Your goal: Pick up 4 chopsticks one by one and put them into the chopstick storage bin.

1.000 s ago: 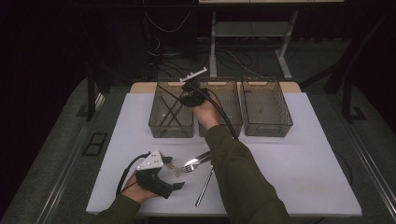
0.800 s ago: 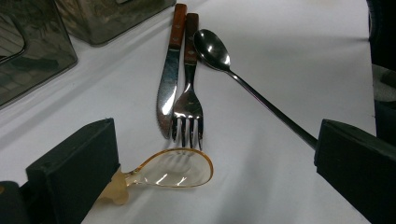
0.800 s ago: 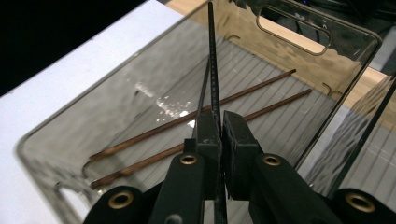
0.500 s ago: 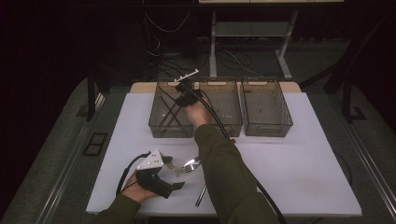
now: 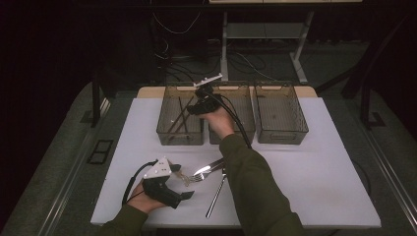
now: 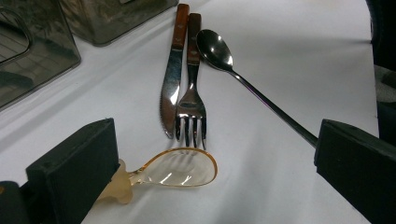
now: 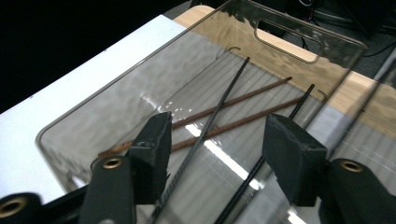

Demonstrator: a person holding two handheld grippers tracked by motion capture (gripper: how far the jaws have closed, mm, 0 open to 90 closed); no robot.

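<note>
My right gripper (image 5: 197, 105) hovers open over the left clear bin (image 5: 179, 138), with nothing between its jaws (image 7: 215, 140). Below them in the bin lie black chopsticks (image 7: 223, 100) and brown chopsticks (image 7: 243, 101), crossing each other. My left gripper (image 5: 184, 185) rests open near the table's front edge, jaws wide apart (image 6: 210, 158). A clear amber plastic spoon (image 6: 180, 169) lies by its left jaw, not gripped. Just beyond it lie a wooden-handled knife (image 6: 170, 88), a matching fork (image 6: 190, 93) and a long metal spoon (image 6: 243, 79). The fork (image 5: 200, 173) and metal spoon (image 5: 216, 194) sit beside the right sleeve.
Three clear bins stand in a row at the back of the white table (image 5: 324, 167): the left one, a middle bin (image 5: 244, 129) and a right bin (image 5: 280, 132). The right forearm (image 5: 246, 177) crosses the table's middle. Dark floor and cables lie beyond the far edge.
The right gripper has shifted a little left and then settled over the left bin's near right corner. The left gripper and the cutlery have not moved.
</note>
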